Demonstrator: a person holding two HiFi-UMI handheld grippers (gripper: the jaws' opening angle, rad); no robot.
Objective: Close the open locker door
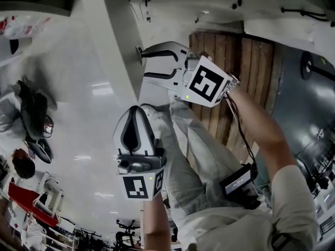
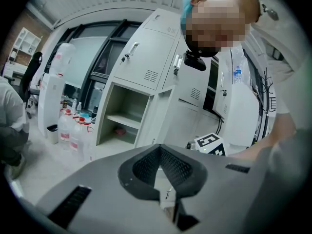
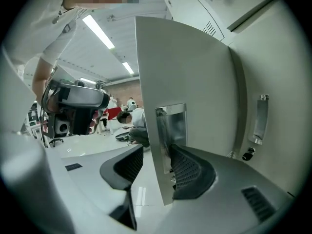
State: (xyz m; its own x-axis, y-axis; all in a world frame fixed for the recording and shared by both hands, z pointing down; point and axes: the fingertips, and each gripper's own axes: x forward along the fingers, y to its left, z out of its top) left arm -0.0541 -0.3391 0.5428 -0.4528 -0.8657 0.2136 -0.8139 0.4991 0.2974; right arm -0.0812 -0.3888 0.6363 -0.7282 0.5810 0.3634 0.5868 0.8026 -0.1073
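Straddling the edge of the open locker door (image 3: pixel 190 82), the right gripper (image 3: pixel 156 152) had its jaws spread wide, unclamped; near that door, the left gripper (image 2: pixel 160 149) had its jaws pressed together on nothing.

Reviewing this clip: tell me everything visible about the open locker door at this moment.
The locker door is a plain pale-grey panel, sheet metal by its look, upright and swung open, seen from its free edge. A shiny metal latch plate sits in it near that edge. The right gripper straddles the edge, its fingers spread, one on each side, not clamped; whether either touches the panel cannot be told.
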